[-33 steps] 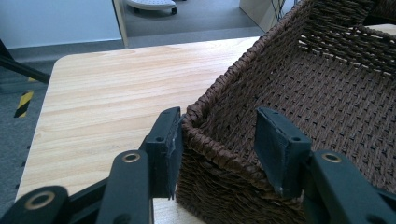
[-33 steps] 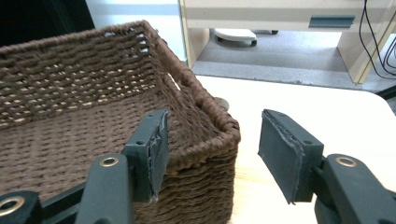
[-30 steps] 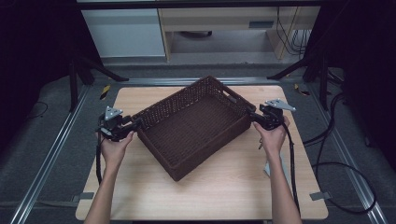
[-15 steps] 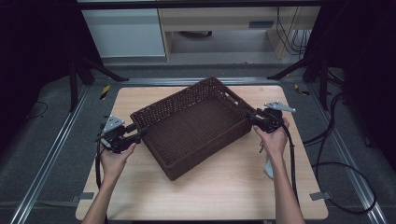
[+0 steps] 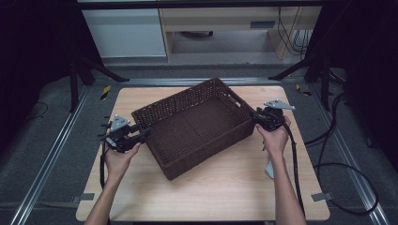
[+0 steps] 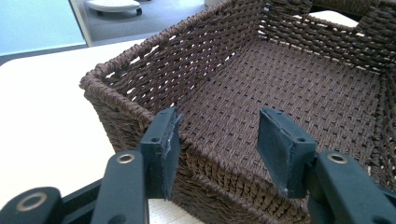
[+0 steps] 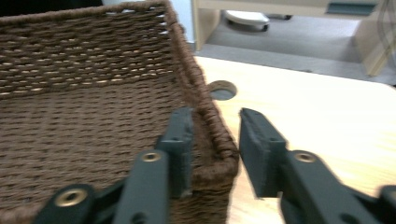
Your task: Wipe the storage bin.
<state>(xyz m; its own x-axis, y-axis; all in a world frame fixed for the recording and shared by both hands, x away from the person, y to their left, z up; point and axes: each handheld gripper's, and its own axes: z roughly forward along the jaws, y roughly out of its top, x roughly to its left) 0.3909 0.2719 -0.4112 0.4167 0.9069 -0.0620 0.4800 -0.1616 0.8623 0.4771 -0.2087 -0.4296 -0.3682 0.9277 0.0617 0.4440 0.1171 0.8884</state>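
Change since a second ago: the left gripper (image 5: 141, 136) has slid a little along the table toward the near-left end of the basket (image 5: 197, 126); the basket looks almost where it was, and the right hand (image 5: 273, 138) has hardly shifted.
Basket place: on the middle of the wooden table (image 5: 225, 187), empty, set at a slant.
Basket long axis: it runs from the near-left to the far-right of the table, so each short end faces one hand.
Which hand is nearer: both are at the basket, one at each short end; the right gripper (image 5: 256, 116) is the further along with its grip.
Right gripper state: its jaws have just been closing, with the basket wall (image 7: 212, 135) between them. One pad (image 7: 180, 140) is inside against the weave; the other pad (image 7: 254, 149) is outside with a thin gap left, so it is not yet clenched.
Left gripper state: released, jaws wide. The rim (image 6: 219, 156) passes between them, one pad (image 6: 163, 144) near the outside and the other pad (image 6: 280, 144) over the inside floor, neither pressing.
Hand pose: both forearms come from the near edge, the grippers held about level and pointing inward at the basket ends.
Coming move, my judgement: both must close on the walls before a level lift.
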